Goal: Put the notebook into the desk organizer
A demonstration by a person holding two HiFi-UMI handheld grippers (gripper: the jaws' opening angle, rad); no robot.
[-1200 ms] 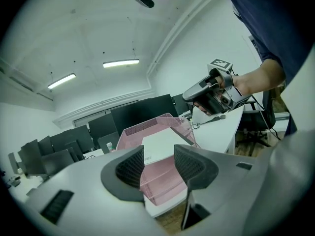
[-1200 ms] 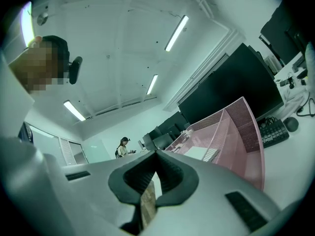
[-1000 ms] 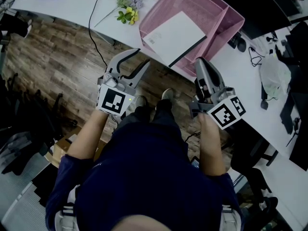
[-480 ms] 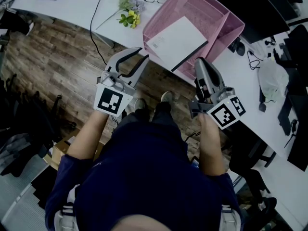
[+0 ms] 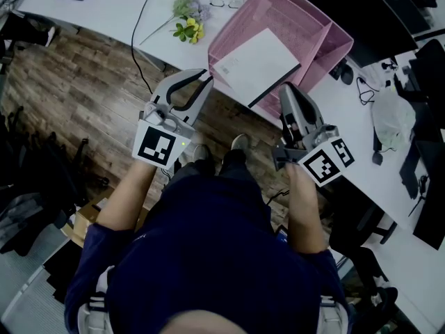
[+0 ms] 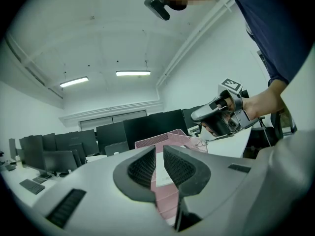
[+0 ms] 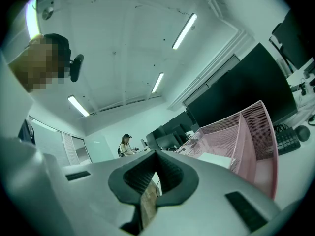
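A pink mesh desk organizer [image 5: 306,12] stands on the white desk, and a white notebook [image 5: 256,65] with a dark spine lies slanted inside it. My left gripper [image 5: 206,82] hovers just short of the organizer's near left corner. Its jaws have just been closing; a narrow gap remains, with nothing between them. Through that gap in the left gripper view [image 6: 159,154] show the organizer [image 6: 147,142] and the notebook [image 6: 160,173]. My right gripper [image 5: 286,89] is shut and empty beside the organizer's near edge. Its own view [image 7: 156,155] shows the organizer [image 7: 246,132] to the right.
A bunch of flowers [image 5: 184,16] and a black cable [image 5: 135,26] lie on the desk [image 5: 104,5] left of the organizer. A white plastic bag [image 5: 393,110] and dark gear sit at the right. Wooden floor [image 5: 69,82] lies below the desk edge. Monitors [image 6: 108,134] line the far desks.
The left gripper's jaws have narrowed from wide open to a slim gap. Both grippers have edged up toward the organizer. The notebook rests in the organizer as before.
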